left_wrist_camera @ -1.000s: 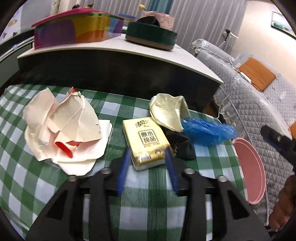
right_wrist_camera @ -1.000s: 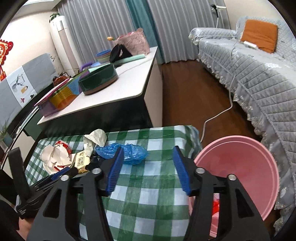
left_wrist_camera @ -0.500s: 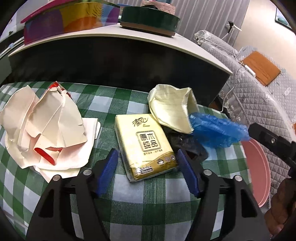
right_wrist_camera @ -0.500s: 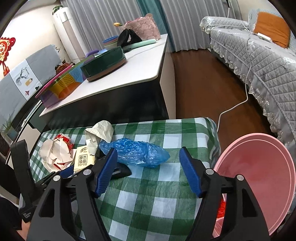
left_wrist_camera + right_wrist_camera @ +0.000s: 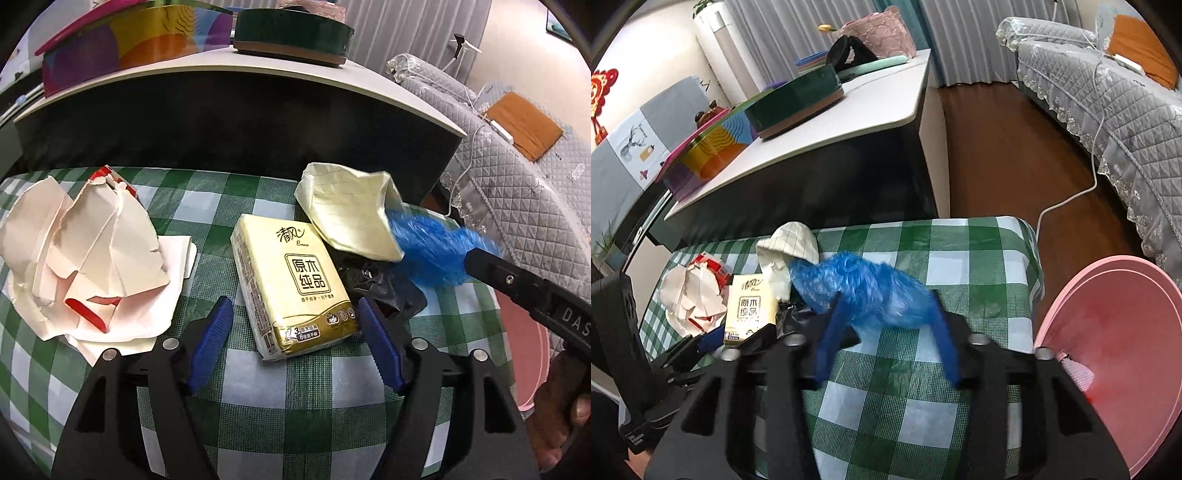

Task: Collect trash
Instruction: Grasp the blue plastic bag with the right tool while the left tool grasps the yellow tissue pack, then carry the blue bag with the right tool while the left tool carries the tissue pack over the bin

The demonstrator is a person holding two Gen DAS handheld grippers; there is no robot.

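Two views, differing content: left wrist view shows left claw with fingers spread apart, tissue pack lying between the tips, untouched as far as visible. Right claw enters that view from the right edge as a black body only, its tips hidden there. Right wrist view shows right claw with blue fingers either side of blue bag; motion blur, gap still wide, cannot tell if pads touch it. Only right view shows the pink bin well, off the table's right end; left view catches just a sliver. Only right view shows floor and white cable

Counts on the checked table: 1 tissue pack, 1 blue bag, 1 yellow lined paper wad, 1 black bag, 1 white-red crumpled paper pile. Behind: 1 counter with 1 green round box, 1 colourful box

Blue bag lies just right of yellow paper, overlapping black bag edge, near table's middle. Black bag touches tissue pack's right side, beside left claw's right finger. Paper pile sits left of left claw, apart from it
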